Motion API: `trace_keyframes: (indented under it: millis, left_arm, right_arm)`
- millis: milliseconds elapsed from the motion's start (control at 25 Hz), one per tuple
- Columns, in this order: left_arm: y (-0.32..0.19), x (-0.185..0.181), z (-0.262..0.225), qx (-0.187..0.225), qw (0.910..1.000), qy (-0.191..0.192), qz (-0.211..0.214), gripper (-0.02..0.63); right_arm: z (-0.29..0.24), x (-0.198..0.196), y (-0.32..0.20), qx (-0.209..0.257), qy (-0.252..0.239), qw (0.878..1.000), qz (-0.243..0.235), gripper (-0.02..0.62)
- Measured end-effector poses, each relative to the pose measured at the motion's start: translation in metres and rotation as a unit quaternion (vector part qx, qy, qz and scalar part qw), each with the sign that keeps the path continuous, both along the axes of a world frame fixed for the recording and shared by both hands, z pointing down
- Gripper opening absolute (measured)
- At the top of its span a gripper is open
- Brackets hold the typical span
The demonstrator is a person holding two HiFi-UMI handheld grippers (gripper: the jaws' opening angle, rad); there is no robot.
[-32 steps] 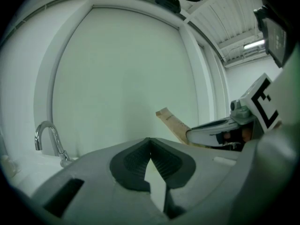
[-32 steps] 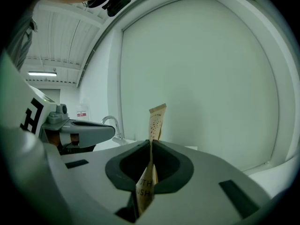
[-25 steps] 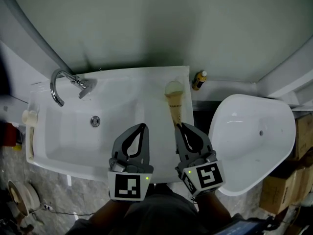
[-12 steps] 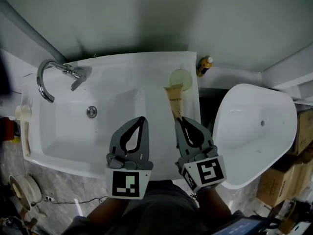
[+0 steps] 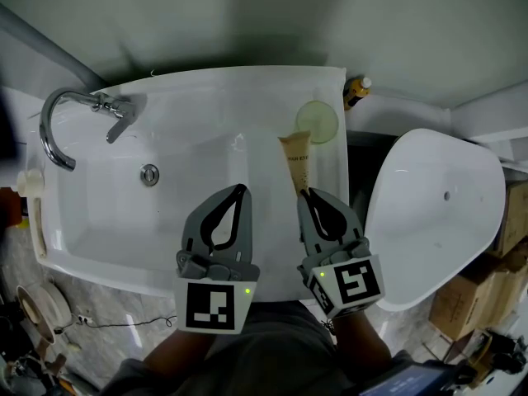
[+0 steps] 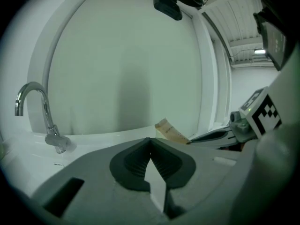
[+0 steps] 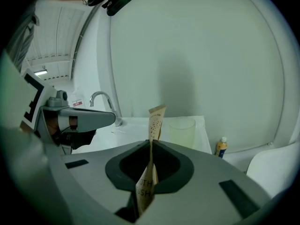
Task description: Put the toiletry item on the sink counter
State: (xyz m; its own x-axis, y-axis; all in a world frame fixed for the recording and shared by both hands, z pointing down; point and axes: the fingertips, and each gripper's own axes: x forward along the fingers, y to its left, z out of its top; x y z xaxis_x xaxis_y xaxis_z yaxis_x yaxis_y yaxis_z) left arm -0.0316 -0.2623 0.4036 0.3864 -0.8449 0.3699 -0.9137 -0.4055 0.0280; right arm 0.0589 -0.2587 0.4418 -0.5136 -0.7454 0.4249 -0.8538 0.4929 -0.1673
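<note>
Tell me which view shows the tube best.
Right gripper view: the tube is close up, clamped by the right gripper, with some print visible. Head view shows its length above the sink; left gripper view catches only its far end.

Small washroom seen from above. A plain pale green-grey wall [image 5: 247,15] fills the top of the head view, with a grey bar [image 5: 41,35] slanting across its left corner. Against the wall stands a white sink [image 5: 206,85] with a curved chrome tap [image 5: 58,122] at its back left. Just right of the sink sits a large white oval basin [image 5: 445,213], and a small yellow bottle [image 5: 356,91] stands on a white ledge between the two, near the wall. Brown cardboard boxes [image 5: 483,304] are stacked at the far right. The floor [image 5: 99,304] is grey marbled tile with a thin cable [image 5: 107,322] lying on it. A ribbed white ceiling [image 6: 239,13] carries a lit strip light [image 6: 259,52].
</note>
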Motion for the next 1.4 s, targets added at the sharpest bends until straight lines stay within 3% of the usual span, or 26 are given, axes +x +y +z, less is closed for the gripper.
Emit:
trace_keyframes:
  millis: [1400]
  left_arm:
    - [-0.035,-0.012,0.060,-0.065,0.9979,0.003,0.003,0.011]
  right_arm:
    - [0.079,-0.006,-0.022,-0.088,0.027,0.996,0.001,0.025]
